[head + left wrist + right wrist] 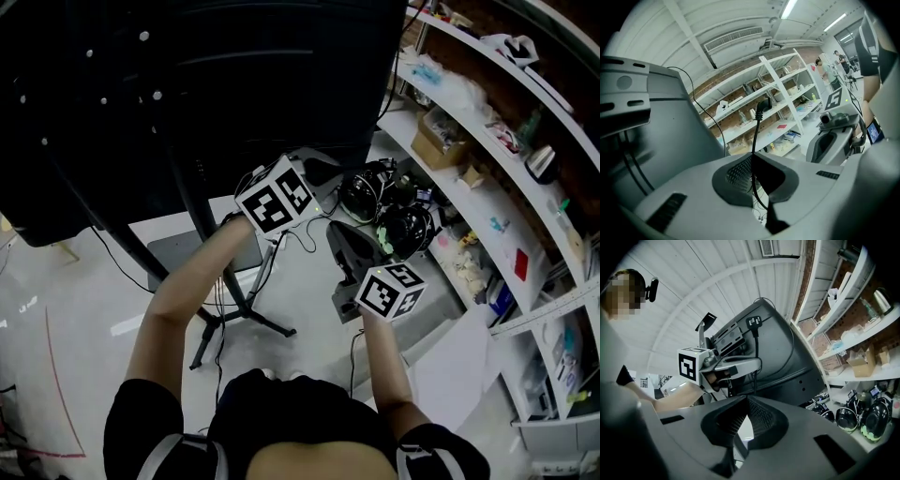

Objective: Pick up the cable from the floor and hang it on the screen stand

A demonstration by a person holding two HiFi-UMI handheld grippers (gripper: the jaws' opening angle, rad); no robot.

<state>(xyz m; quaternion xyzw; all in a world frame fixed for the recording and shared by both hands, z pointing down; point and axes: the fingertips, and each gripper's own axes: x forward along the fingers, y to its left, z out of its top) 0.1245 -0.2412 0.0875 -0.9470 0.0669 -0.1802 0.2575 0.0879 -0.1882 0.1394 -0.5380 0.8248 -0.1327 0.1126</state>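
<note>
- Left gripper [752,157], bottom centre of its own view: the 2 jaws are clamped on a thin black cable [755,133], which rises between the pads to a plug [761,105] just above them
- Right gripper [744,399], bottom centre of its own view: jaws pressed together with nothing between them; in the head view it sits lower right of centre, apart from the left one
- In the right gripper view the cable is off the floor, with its plug at upper centre against the dark back of the screen [792,357] and the left gripper just below it
- Judged step: bringing the cable to the screen stand [197,211] to hang it. To do it well, hold the pinch firm so the thin cord cannot slip, drape the slack over a bracket or bar, and let go only once it rests there; the empty gripper could guide the loose length
- Surface: a pale floor [84,319] at lower left of the head view, with the stand's black legs [272,325] spread on it
- Room: white shelves [469,183] crowded with small items curve down the right side; dark rounded gear [408,230], perhaps helmets, lies beneath them
</note>
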